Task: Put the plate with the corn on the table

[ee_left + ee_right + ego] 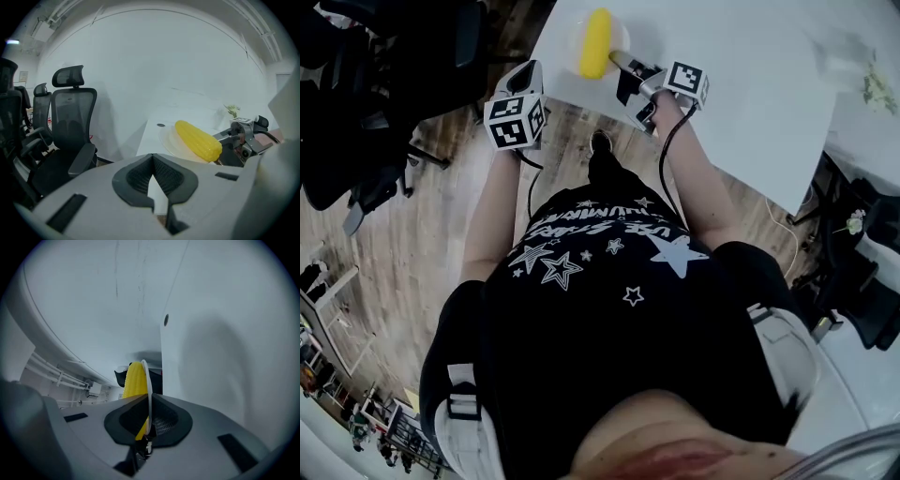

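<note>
Head view: plate [614, 36] with corn [597, 42] sits at 12 o'clock, over the near-left corner of the white table [741, 103]. The right tongs [619, 62] meet its rim from 4 o'clock. The left tongs [528, 77] hang at 8 o'clock from the plate, off the table and over the wooden floor [412, 234], well apart from the plate.

Left gripper view: left tongs [152, 160] are closed with nothing between them. At 1 o'clock the corn [199, 139] lies on the plate [169, 140] at the table edge [145, 140], with the right tongs [230, 136] at the rim. Whether the plate's base touches the table cannot be told.

Right gripper view: right tongs [148, 423] are clamped on the plate rim [148, 390], seen edge-on. The corn [134, 380] rides on the plate at 11 o'clock, and the table top [225, 357] fills the 3 o'clock side.

Assessment: carrying looks practically complete. Outstanding: confirm the plate is fully seated, perhaps further from the corner, then release it and withdraw.
</note>
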`<state>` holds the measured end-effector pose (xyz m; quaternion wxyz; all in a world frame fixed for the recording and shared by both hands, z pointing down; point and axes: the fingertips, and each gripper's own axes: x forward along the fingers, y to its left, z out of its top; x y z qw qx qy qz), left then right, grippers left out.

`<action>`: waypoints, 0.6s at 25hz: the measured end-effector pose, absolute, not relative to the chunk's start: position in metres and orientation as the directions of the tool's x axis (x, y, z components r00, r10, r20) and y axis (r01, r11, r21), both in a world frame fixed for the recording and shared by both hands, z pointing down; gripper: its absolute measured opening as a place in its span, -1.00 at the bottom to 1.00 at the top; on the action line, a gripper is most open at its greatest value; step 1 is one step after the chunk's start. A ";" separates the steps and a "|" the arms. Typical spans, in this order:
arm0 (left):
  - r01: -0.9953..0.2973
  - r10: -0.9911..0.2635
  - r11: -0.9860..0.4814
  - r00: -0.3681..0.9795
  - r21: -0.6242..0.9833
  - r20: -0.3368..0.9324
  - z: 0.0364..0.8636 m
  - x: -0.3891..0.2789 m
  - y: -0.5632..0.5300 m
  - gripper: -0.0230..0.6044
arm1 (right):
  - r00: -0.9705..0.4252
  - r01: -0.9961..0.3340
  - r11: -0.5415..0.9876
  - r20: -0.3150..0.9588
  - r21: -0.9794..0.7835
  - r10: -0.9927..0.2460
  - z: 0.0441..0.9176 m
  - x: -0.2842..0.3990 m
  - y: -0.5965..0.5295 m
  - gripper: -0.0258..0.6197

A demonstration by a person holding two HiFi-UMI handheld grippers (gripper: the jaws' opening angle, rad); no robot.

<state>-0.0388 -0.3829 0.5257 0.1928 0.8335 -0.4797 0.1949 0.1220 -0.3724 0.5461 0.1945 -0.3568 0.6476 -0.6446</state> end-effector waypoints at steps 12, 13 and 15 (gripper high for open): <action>-0.897 -0.715 -0.418 0.422 0.144 0.558 0.559 -0.057 -0.437 -0.91 | -0.670 -0.241 -0.145 0.273 -0.960 -0.691 0.586 0.096 -0.433 -0.88; -0.898 -0.714 -0.417 0.421 0.144 0.560 0.561 -0.055 -0.439 -0.91 | -0.670 -0.241 -0.150 0.276 -0.959 -0.689 0.588 0.096 -0.435 -0.87; -0.898 -0.711 -0.415 0.420 0.145 0.564 0.562 -0.052 -0.441 -0.91 | -0.672 -0.245 -0.156 0.283 -0.957 -0.684 0.591 0.097 -0.435 -0.87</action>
